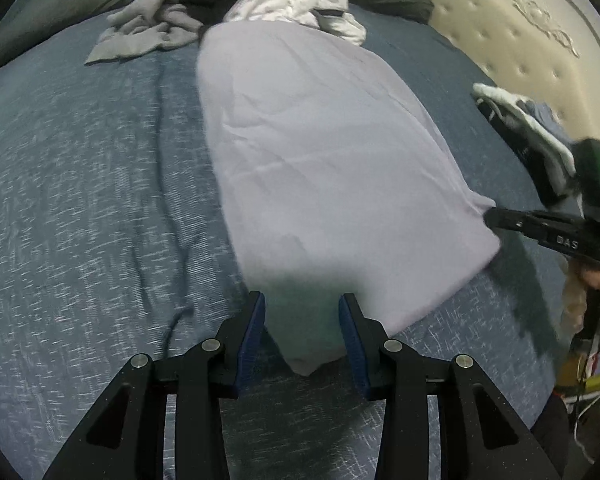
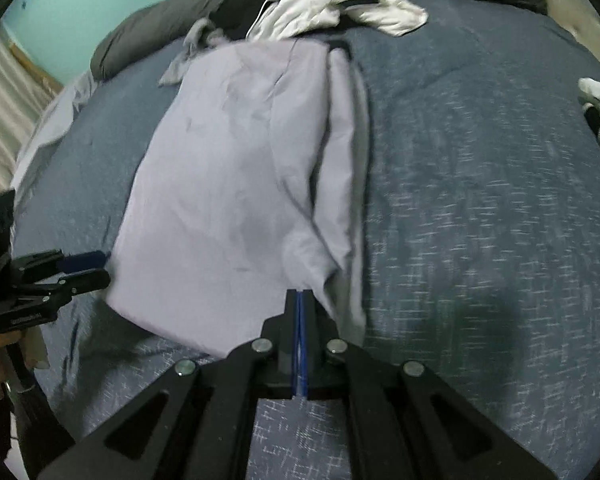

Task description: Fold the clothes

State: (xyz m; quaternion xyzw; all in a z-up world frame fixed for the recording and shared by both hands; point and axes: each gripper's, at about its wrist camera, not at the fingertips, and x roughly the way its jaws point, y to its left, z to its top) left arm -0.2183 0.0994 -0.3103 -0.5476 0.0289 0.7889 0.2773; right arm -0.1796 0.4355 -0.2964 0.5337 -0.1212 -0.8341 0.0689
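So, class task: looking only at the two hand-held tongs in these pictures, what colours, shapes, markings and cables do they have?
Both are matte black linkage frames with silver round rivets and blue ribbed pads on the two fingers. The left tongs show triangular cut-outs in the outer arms. The right tongs look the same; seen from the left wrist camera, their side carries white letters, a black box with a green light sits above them, and a thin black cable hangs below.

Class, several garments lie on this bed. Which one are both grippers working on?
The lavender garment, spread flat down the middle of the bed. The grey garment and white garment lie crumpled at the far end, untouched.
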